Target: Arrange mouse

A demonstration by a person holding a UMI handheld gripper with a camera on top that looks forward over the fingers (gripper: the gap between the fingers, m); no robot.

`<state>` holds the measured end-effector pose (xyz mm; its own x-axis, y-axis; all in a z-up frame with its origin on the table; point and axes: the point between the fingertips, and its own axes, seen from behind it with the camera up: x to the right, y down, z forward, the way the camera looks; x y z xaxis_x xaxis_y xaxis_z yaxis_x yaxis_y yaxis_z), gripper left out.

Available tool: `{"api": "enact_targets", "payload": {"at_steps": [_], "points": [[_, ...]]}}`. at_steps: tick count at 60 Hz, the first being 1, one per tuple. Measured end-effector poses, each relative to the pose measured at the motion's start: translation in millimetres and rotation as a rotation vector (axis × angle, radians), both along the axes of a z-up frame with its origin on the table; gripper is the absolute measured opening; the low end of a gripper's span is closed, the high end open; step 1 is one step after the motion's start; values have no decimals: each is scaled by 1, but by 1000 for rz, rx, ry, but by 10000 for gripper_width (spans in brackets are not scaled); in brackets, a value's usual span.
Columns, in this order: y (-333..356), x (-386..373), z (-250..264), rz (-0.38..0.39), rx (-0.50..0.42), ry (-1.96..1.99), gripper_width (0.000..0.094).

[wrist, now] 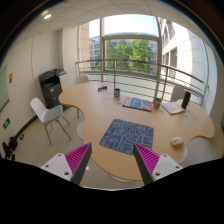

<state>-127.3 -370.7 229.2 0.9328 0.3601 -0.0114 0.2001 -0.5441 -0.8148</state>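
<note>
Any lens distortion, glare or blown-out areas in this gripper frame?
Gripper view: strong fisheye bending of the table edge and railing; the window is bright, slightly washed out; a ceiling light glares; the mouse mat is evenly lit; the open gripper pads are sharp.

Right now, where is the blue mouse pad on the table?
In the gripper view, the blue mouse pad lies on the wooden table, just ahead of the open gripper, near the table's front edge.

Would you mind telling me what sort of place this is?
Probably an office meeting room: a large wooden table with chairs around it, a printer by the wall, and big windows. The open tool hovers above the table.
</note>
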Motion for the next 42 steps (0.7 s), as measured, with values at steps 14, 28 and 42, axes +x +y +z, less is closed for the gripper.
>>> {"api": "enact_targets", "payload": {"at_steps": [14,28,42], "points": [[-5,90,-68,-113,-113,-48,847],[50,247,-151,-251,-153,-110,851],[141,358,-204,-309,-109,-173,845]]}}
